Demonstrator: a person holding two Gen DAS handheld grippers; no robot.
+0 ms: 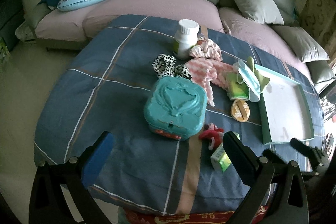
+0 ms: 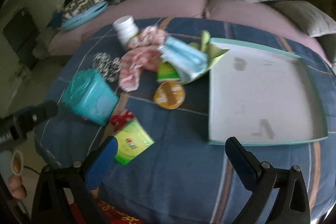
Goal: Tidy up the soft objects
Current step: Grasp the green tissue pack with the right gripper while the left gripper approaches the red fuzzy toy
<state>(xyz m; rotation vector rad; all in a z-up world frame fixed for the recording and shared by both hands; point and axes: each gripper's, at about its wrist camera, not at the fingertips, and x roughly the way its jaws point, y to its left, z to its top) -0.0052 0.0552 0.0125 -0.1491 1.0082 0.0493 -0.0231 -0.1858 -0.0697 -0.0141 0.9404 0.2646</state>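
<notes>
- Left wrist view: left gripper [image 1: 167,157] hangs over the near edge of the blue plaid cloth-covered table [image 1: 84,85], jaws wide, holding nothing, touching nothing.
- Soft things lie unsorted mid-table: leopard-print scrunchie [image 1: 164,66], pink-and-white fuzzy cloth [image 1: 208,70], light blue face mask [image 1: 248,79], red yarn-like piece [image 1: 211,135] beside the teal plastic case [image 1: 175,105].
- Step looks like the approach, nothing picked yet.
- Right wrist view, blurred: right gripper [image 2: 170,163] also wide open and empty, above the cloth, near the white shallow tray with teal rim [image 2: 262,87], which holds nothing.
- Next move likely calls for closing on one soft item and carrying it to the tray.
</notes>
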